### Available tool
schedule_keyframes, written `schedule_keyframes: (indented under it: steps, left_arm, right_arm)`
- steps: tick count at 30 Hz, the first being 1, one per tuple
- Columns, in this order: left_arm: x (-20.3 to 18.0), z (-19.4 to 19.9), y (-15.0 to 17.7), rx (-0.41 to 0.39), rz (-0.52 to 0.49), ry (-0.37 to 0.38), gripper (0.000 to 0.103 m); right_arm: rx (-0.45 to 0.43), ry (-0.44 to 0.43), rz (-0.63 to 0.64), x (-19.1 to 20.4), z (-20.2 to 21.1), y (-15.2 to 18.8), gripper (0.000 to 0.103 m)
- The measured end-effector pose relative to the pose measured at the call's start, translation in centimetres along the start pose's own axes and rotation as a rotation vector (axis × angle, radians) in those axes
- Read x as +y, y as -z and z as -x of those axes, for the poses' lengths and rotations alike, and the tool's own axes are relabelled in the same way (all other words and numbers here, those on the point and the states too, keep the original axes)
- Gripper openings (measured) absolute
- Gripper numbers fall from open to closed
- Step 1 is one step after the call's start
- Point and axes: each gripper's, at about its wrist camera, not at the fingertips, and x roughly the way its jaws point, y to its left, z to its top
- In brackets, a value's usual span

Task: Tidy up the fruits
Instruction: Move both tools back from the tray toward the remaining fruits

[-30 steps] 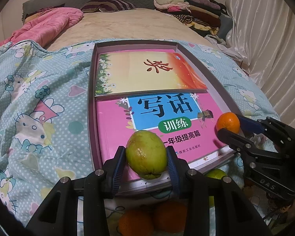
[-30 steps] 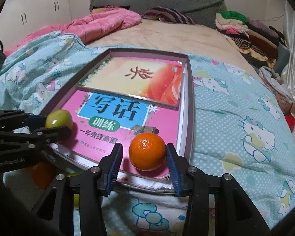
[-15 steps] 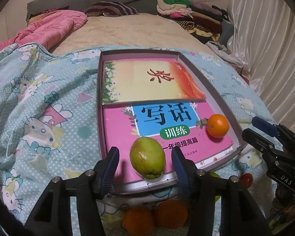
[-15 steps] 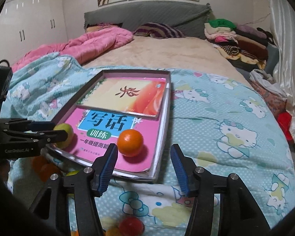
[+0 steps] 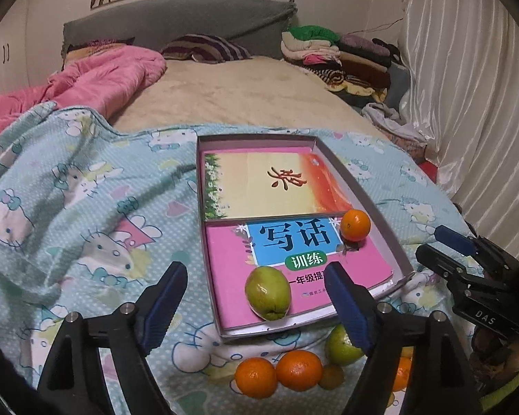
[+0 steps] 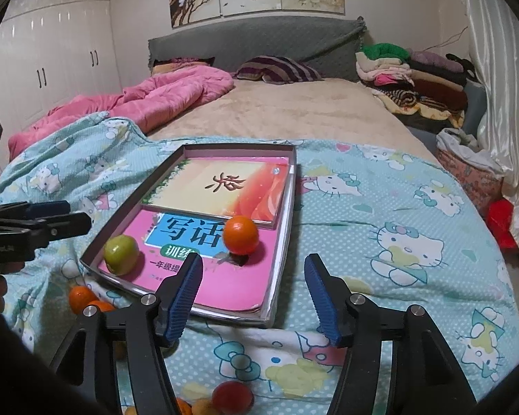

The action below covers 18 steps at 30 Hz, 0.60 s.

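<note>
Both grippers released and empty: left gripper [image 5: 254, 306] spread wide above the near edge of the tray [image 5: 380, 223], right gripper [image 6: 252, 292] likewise parted over the tray's near right corner. Green pear [image 5: 267, 292] lying on the pink book [image 5: 231, 269] at the tray's near left, orange [image 5: 355, 224] resting further in by the right wall, just at the seam with the yellow-orange book [image 5: 259, 183]. Two fruits placed, well apart, neither touching the other.

Still loose on the Hello Kitty blanket [image 5: 86, 207] just below the tray: two more oranges [image 5: 278, 371], a green fruit [image 5: 340, 346], smaller pieces partly hidden behind the fingers; a red fruit [image 6: 232, 397] under the right gripper.

Likely step: reaching back down for the next loose piece. Best done by backing clear of the tray rim first, so no finger catches the cardboard wall and tips the books. Then descending with pads straddling one fruit's widest part, picking the outermost orange to avoid nudging neighbours. Soft bedding gives, so round fruit may roll; closing gently and centred advised. Setting down beside same-kind fruit, low, releasing only once at rest
</note>
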Motion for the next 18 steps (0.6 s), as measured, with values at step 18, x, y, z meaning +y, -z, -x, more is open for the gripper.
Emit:
schedule_keyframes:
  steps: [18]
  left_arm:
    - [1.5,2.0,0.5,-0.013,0.027,0.012,0.085]
  right_arm:
    - [-0.081,-0.018,-0.033,0.0,3.8,0.2,0.069]
